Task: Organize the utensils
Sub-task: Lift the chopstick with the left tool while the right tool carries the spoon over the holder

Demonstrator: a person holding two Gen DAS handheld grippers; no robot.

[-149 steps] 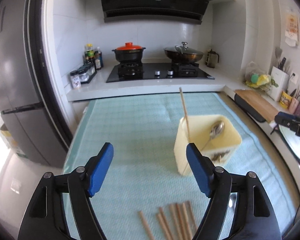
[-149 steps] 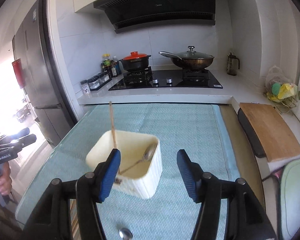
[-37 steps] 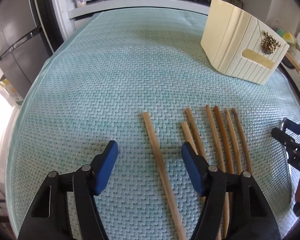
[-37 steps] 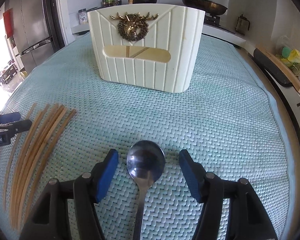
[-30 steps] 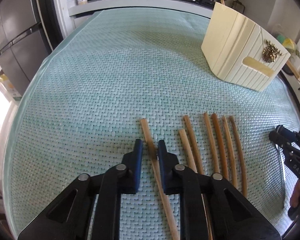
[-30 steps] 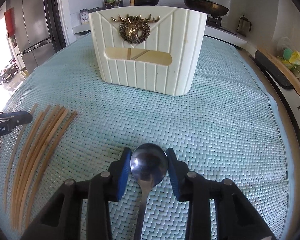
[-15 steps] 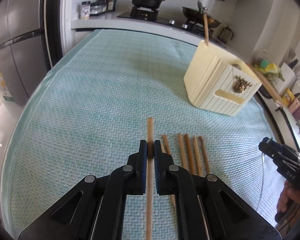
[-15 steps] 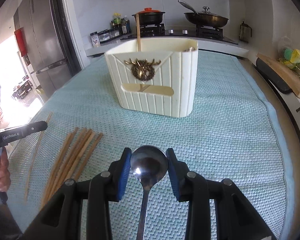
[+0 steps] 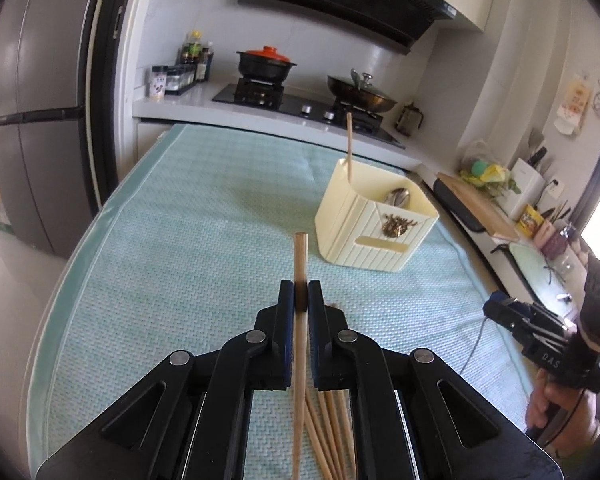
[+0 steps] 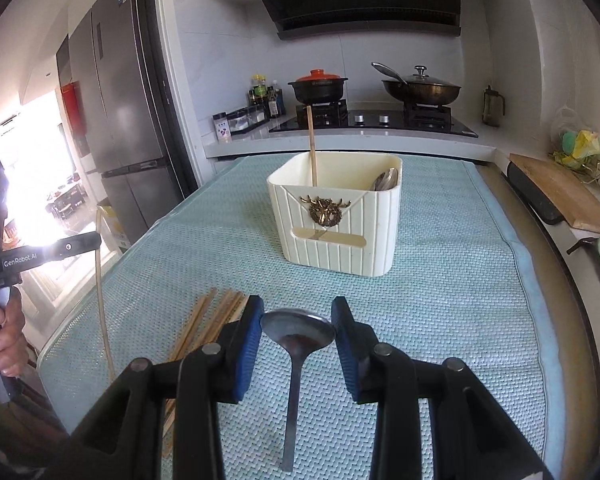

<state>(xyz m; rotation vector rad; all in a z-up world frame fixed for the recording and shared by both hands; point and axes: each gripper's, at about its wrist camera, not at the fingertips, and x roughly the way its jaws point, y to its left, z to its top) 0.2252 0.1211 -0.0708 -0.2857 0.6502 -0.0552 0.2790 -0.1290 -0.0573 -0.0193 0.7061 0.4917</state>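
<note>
My left gripper (image 9: pixel 300 294) is shut on a wooden chopstick (image 9: pixel 300 264) and holds it above the green mat (image 9: pixel 188 240). Several more chopsticks (image 9: pixel 328 440) lie on the mat below it. My right gripper (image 10: pixel 298 330) is shut on the bowl of a metal spoon (image 10: pixel 298 336), lifted off the mat (image 10: pixel 460 288). The cream utensil holder (image 9: pixel 374 226) stands ahead of both grippers, also seen in the right wrist view (image 10: pixel 336 220). It holds one upright chopstick (image 10: pixel 311 148) and a spoon (image 10: pixel 386 180). The loose chopsticks (image 10: pixel 208 320) lie left of my right gripper.
A stove with a red-lidded pot (image 9: pixel 265 64) and a wok (image 9: pixel 360 92) stands beyond the mat. A fridge (image 9: pixel 40 120) is at the left. A wooden cutting board (image 10: pixel 560 192) lies on the counter at the right.
Both grippers closed, the left on a chopstick and the right on the spoon, then rose off the mat with them. The holder now sits lower and farther in both views.
</note>
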